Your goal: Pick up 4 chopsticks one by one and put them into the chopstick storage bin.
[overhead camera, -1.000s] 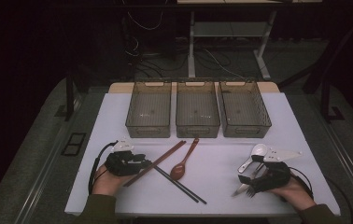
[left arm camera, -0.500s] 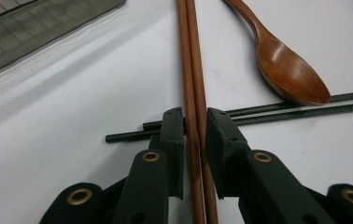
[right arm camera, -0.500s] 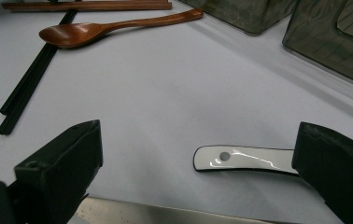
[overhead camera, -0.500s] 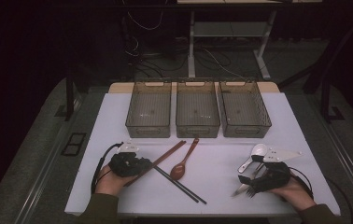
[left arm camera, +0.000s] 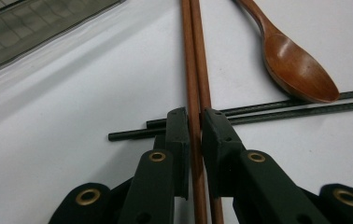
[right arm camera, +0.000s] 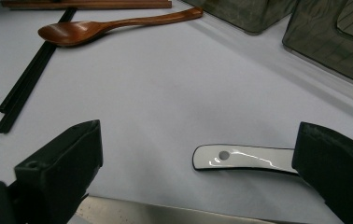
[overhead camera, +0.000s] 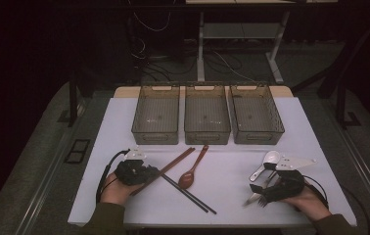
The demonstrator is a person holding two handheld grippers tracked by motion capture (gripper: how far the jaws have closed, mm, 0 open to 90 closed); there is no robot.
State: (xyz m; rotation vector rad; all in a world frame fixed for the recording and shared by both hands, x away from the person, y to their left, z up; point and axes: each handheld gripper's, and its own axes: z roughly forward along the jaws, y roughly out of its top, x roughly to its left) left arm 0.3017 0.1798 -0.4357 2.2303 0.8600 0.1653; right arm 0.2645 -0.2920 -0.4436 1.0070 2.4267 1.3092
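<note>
Brown chopsticks (left arm camera: pixel 197 70) lie as a pair on the white table (overhead camera: pixel 232 169), slanting from near the left bin toward the left gripper (left arm camera: pixel 195 128); its jaws have just been closing and now sit narrow, pads pressing on the pair from both sides

Black chopsticks (left arm camera: pixel 277 111) run crosswise under the brown pair just beyond the jaw tips, touching them at the crossing, so they sit right in the pick zone. Wooden spoon (left arm camera: pixel 300 65) lies just beside the brown pair, its bowl resting on the black sticks. Three grey wire bins (overhead camera: pixel 207 112) stand in a row at the far side, well apart from the grip

Right gripper (right arm camera: pixel 198 158) rests on the table at the right, jaws wide, nothing pinched. White ceramic spoon (right arm camera: pixel 244 158) has its handle lying between those jaws, not touched as far as I can tell. A flat metal piece (right arm camera: pixel 165 212) lies along the near edge of the right gripper view; high view shows a fork (overhead camera: pixel 259 196) there under the gripper

Versus a second ago: left gripper has crept slightly toward the brown pair; right hand, spoons, black sticks, bins unchanged
</note>
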